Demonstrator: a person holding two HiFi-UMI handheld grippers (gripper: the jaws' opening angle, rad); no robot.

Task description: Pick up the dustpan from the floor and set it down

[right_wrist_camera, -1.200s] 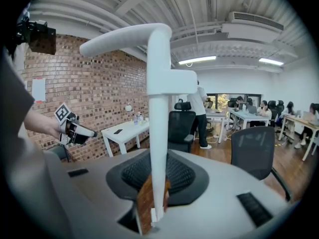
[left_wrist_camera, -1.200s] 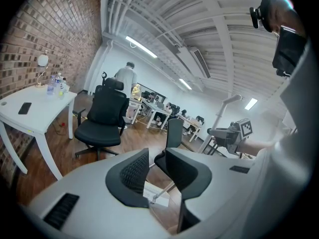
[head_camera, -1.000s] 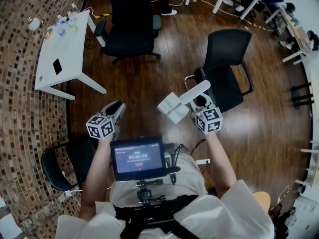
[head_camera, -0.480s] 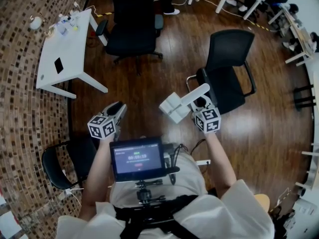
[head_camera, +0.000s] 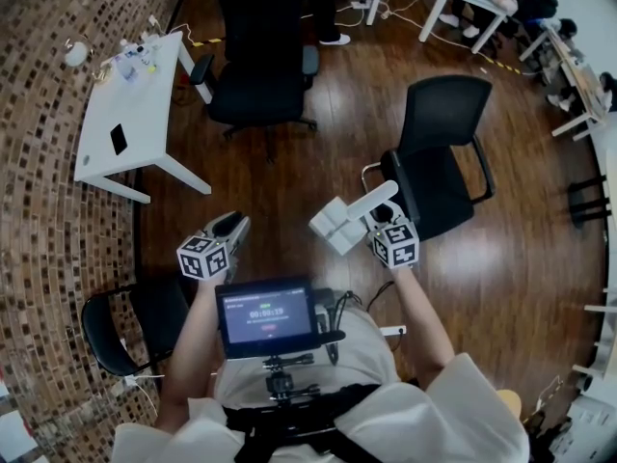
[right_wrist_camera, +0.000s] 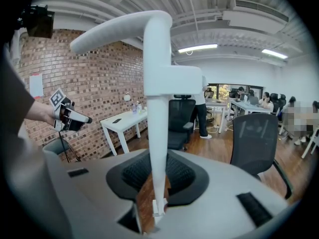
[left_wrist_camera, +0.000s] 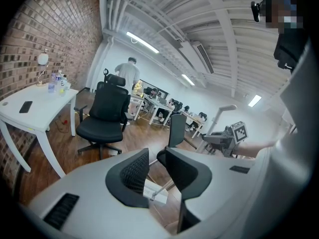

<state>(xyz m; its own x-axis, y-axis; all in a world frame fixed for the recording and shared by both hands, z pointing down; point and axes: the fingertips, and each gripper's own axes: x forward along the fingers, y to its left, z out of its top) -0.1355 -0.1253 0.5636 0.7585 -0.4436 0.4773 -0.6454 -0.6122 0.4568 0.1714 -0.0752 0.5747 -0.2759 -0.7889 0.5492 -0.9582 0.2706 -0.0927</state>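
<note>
At your ten o'clock the white table (head_camera: 106, 114) stands by the brick wall, and it plays no part in the job. Closer in, at eleven o'clock, your left gripper (head_camera: 231, 226) hangs over the wooden floor (head_camera: 289, 172). Its jaws are a little apart with nothing between them. Through the gap its own view shows only floor and, farther off, the dustpan.

The white dustpan (head_camera: 335, 224) is at about twelve to one o'clock, off the floor, just in front of you and between the two grippers. Your right gripper (head_camera: 382, 220), at one o'clock, is clenched on it. In the right gripper view both pads press a slim white part of the dustpan, which rises straight up out of the jaws. The black office chair (head_camera: 439, 152) stands beyond, at two o'clock, clear of the dustpan.

So the pick-up half looks done: the dustpan is lifted and carried in one gripper. What remains is the setting down: lower it onto a spot, let the right jaws go and pull back. The pictures don't show which spot you mean to use.
</note>
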